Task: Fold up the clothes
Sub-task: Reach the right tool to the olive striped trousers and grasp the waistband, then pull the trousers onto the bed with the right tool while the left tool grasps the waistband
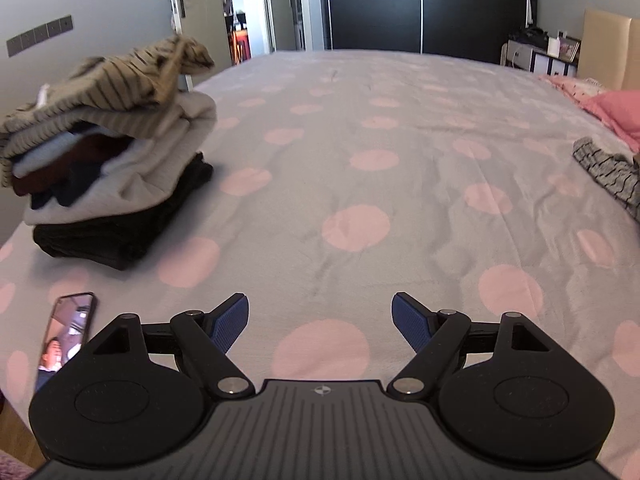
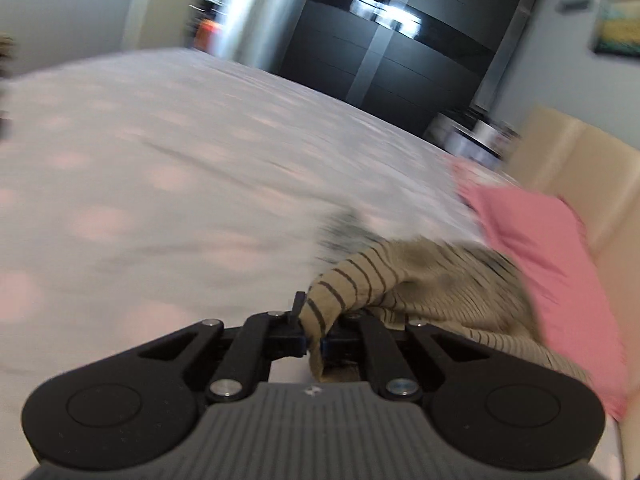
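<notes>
Right hand-held gripper [image 2: 314,340] pinching corner of tan striped garment [image 2: 432,284], rest trailing forward-right toward pink pillow [image 2: 560,280]. Left hand-held gripper [image 1: 320,320] hovering wide, holding nothing, over polka-dot bed [image 1: 360,160]. Folded stack [image 1: 108,152] sitting forward-left, nearer left hand.

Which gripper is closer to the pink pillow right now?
Right. The right gripper is shut on a striped top lying right beside the pink pillow. The left gripper hangs open over bare bedspread, with the pillow far off.
</notes>
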Available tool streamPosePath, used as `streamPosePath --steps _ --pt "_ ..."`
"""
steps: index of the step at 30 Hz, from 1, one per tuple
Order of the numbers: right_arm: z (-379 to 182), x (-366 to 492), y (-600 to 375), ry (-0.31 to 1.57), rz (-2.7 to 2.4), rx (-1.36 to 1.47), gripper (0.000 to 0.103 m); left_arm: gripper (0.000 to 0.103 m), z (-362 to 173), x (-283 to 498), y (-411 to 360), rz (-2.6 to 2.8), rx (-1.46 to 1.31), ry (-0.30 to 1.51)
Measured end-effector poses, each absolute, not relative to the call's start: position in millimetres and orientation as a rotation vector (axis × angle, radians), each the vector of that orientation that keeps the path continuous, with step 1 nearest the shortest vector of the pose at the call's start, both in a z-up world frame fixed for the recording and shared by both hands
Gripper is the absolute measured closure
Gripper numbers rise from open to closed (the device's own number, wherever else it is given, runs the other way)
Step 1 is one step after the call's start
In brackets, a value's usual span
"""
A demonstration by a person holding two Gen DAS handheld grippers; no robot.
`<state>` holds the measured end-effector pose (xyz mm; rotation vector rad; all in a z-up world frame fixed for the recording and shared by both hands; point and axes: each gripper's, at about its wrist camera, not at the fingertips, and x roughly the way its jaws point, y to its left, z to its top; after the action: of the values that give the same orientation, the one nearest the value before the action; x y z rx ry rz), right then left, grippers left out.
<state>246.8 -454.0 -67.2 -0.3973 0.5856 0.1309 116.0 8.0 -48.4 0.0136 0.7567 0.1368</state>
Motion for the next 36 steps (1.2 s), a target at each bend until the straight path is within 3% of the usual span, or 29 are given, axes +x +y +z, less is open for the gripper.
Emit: streamPosePath --steps 6,14,16,19,21,22,36 --pt "-39.0 160.9 -349.0 0.574 0.397 -0.308 0.096 0.024 -21.8 86.4 33.5 0.136 -0.007 0.689" --pt "-46.6 45.4 -233.6 0.639 0.772 -0.2 0.095 0.024 -7.4 56.7 76.6 0.178 -0.032 0.672" --pt "-56.9 30.7 -226.2 0.689 0.789 -0.209 0.092 0.024 -10.0 52.3 79.6 0.164 -0.025 0.682" --pt "-70.9 15.6 -226.0 0.752 0.789 -0.227 0.076 0.024 -17.3 49.3 78.4 0.131 -0.02 0.709" --pt "-70.2 25.6 -239.8 0.756 0.742 -0.252 0.057 0.024 -23.0 45.7 76.4 0.096 -0.029 0.734" --pt "-69.9 30.7 -246.8 0.758 0.718 -0.265 0.055 0.024 -25.6 46.0 73.1 0.073 -0.038 0.747" --pt "-79.2 137.5 -335.3 0.772 0.44 -0.484 0.044 0.024 -71.5 65.1 2.4 -0.235 -0.126 0.952"
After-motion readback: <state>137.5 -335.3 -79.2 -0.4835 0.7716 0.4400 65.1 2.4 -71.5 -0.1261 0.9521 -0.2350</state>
